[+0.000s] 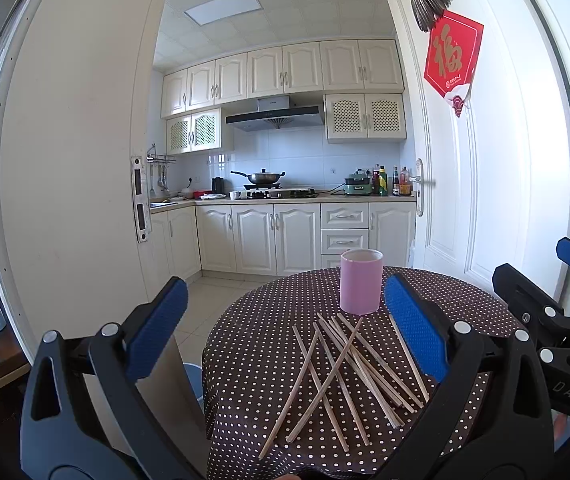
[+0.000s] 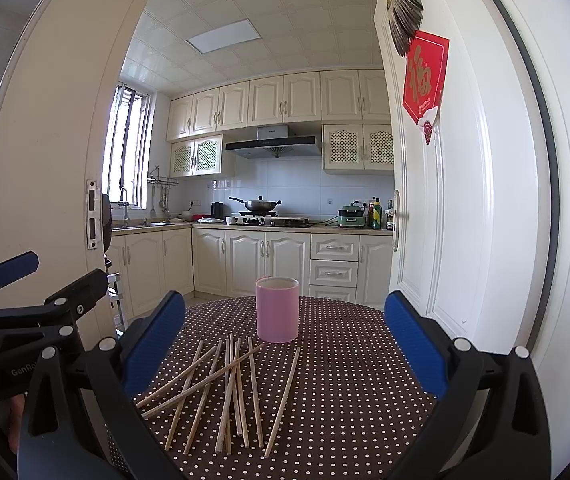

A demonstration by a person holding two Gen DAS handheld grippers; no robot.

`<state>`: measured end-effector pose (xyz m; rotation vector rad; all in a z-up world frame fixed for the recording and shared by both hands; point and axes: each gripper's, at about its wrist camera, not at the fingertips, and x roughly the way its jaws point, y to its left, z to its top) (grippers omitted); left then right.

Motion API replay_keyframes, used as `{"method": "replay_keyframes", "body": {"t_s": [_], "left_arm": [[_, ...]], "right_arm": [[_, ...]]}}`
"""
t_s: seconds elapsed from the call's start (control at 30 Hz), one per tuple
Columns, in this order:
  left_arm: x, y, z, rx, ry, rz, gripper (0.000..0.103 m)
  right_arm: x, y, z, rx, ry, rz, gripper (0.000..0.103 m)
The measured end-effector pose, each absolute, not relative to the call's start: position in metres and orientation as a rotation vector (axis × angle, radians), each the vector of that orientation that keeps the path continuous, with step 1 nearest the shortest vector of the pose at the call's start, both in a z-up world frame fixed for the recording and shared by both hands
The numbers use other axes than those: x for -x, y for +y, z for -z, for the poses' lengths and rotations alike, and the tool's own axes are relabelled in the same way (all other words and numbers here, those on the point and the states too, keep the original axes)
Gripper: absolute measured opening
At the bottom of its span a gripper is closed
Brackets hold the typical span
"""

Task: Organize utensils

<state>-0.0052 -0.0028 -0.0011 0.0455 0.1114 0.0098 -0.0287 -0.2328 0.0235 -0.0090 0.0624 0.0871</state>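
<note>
A tall pink cylindrical cup (image 2: 277, 309) stands on the round counter covered in a brown white-dotted cloth (image 2: 345, 392). Loose wooden chopsticks (image 2: 229, 392) lie crossed in a pile in front of it, nearer the cameras. Behind the counter, white kitchen cabinets (image 2: 245, 264) stand beyond the doorway.

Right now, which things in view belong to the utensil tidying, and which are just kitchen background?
Job:
chopsticks, loose on the table
pink cup, upright behind them
left gripper, open
right gripper, open

Background:
wok
green cooker
bottles
red door hanging
</note>
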Motion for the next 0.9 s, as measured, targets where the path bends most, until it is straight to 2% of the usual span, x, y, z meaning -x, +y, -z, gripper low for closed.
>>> {"method": "replay_keyframes", "body": {"t_s": [0.53, 0.9], "left_arm": [[-0.001, -0.002, 0.003, -0.042, 0.127, -0.011, 0.097], [-0.024, -0.002, 0.013, -0.051, 0.176, -0.024, 0.097]], "right_arm": [[0.023, -0.232, -0.023, 0.004, 0.077, -0.088, 0.096], [-0.004, -0.231, -0.013, -0.013, 0.162, -0.126, 0.096]]}}
